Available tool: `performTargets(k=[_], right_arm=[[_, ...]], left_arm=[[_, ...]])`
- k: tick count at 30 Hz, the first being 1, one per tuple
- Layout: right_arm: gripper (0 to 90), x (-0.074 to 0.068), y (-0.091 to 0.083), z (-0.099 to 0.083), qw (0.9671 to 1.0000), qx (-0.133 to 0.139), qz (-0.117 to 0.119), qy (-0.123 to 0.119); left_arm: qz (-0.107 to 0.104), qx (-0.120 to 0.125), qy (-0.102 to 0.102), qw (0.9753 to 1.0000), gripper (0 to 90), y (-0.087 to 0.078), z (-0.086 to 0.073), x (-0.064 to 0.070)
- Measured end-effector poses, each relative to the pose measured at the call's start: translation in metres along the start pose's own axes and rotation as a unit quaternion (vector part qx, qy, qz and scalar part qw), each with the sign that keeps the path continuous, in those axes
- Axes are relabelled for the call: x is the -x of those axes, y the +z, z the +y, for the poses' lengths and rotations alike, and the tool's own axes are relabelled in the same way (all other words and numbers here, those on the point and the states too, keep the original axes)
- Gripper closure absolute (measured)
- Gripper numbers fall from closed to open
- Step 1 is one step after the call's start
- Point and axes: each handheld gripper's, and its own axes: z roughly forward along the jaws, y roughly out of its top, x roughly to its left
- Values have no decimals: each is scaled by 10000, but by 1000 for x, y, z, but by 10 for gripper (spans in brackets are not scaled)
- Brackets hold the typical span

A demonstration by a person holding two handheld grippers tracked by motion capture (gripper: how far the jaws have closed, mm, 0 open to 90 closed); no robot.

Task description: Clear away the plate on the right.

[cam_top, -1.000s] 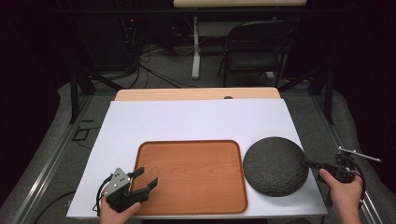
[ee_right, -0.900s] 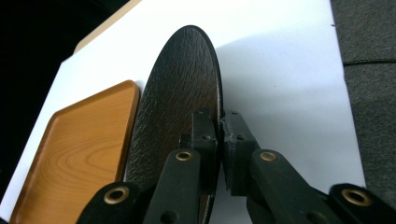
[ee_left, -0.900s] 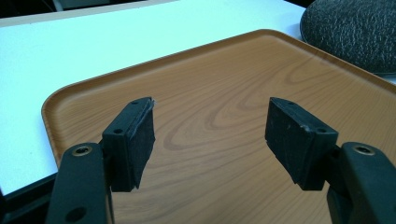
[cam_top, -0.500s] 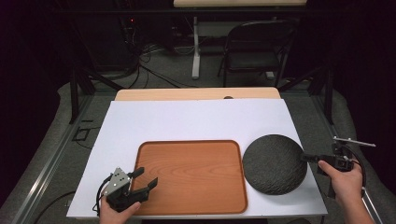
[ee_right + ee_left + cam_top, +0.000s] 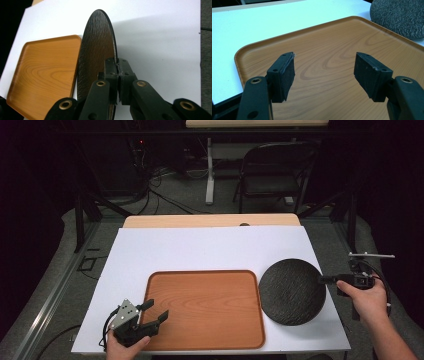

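The far half of the bench (image 5: 210, 245) is bare white surface, open to a claw from either side. The near half is occupied by the wooden tray (image 5: 205, 307) and, just right of it, the dark round plate (image 5: 291, 291); the gap between them appears too narrow for passage.

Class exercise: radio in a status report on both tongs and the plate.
Left tongs open over wooden tray. Right tongs shut on black plate rim. Nothing between plate and tray.
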Motion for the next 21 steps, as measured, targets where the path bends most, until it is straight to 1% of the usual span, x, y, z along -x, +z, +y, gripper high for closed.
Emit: performTargets(k=[2, 5, 6, 7, 10, 11, 13, 15, 17, 18, 20, 21], right_arm=[[879, -2, 0, 2, 10000, -27, -34, -23], [880, -10, 0, 9, 9997, -121, -126, -146], [879, -12, 0, 11, 9997, -138, -136, -122], [880, -13, 0, 12, 9995, -159, -173, -200], [879, -16, 0, 15, 9993, -192, -209, -243], [880, -19, 1, 18, 9990, -240, -241, -298], [880, -20, 1, 20, 9989, -262, -248, -286], [879, -24, 2, 25, 9983, -339, -306, -358], [880, -27, 2, 26, 9982, -352, -328, -371], [880, -32, 2, 30, 9974, -398, -394, -463], [880, -39, 2, 33, 9966, -426, -461, -524], [880, -39, 2, 33, 9966, -426, -461, -524]], left_arm=[[-2, -1, -2, 10000, 331, 0, 0, 0], [1, 0, -10, 10000, 331, 0, 0, 0], [-7, -7, -10, 10000, 331, 0, 0, 0], [-4, -11, -11, 10000, 331, 0, 0, 0], [16, -20, -14, 10000, 331, 0, 0, -1], [18, -19, -16, 10000, 331, 0, 0, -1], [21, -17, -24, 10000, 331, 0, 0, -1], [24, -16, -32, 10000, 331, 0, 0, -1], [16, -13, -53, 10000, 331, 0, 0, -1], [0, -11, -66, 10000, 331, 0, 0, -1], [-6, -7, -72, 10000, 331, 0, 0, -1], [-6, -7, -72, 10000, 331, 0, 0, -1]])
